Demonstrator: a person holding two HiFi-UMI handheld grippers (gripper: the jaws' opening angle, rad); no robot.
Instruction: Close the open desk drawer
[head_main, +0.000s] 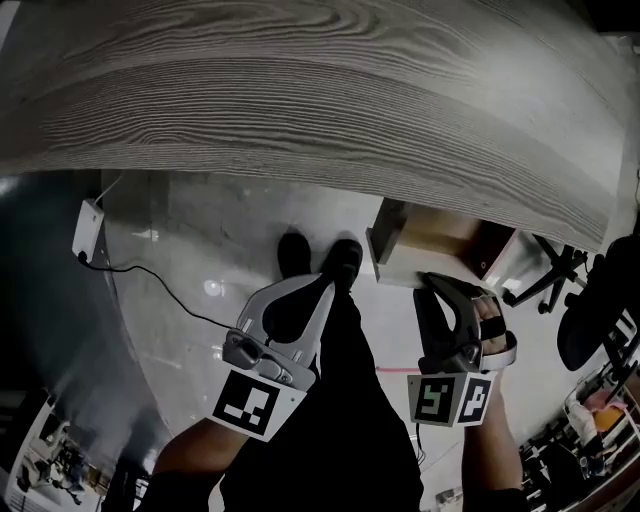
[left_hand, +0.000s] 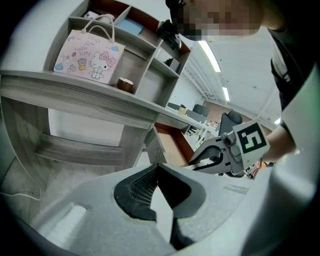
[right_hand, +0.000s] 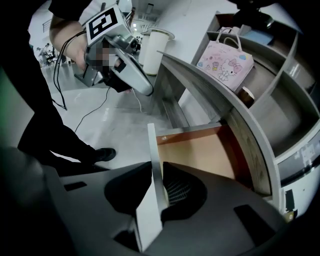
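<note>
Overhead, the grey wood-grain desk (head_main: 300, 100) fills most of the head view, and the open drawer (head_main: 445, 235) juts out from under its right end, toward the person standing in front of it. The drawer looks like a rigid wooden box with a bare orange-brown floor. Since it seems empty, it is probably light and should run in under a steady push, provided the push follows its runners and does not twist it sideways. Its sliding axis runs from the pale front panel (right_hand: 154, 165) back under the desk top. That panel stands upright on edge, with its long axis across the sliding direction. The panel is thin, stiff and smooth, so its top edge near the middle is the sensible hold. The right gripper (head_main: 432, 283) is clenched there, with one jaw on each face of the panel. The left gripper (head_main: 325, 287) hangs apart to the side, its jaws together and nothing between them.
</note>
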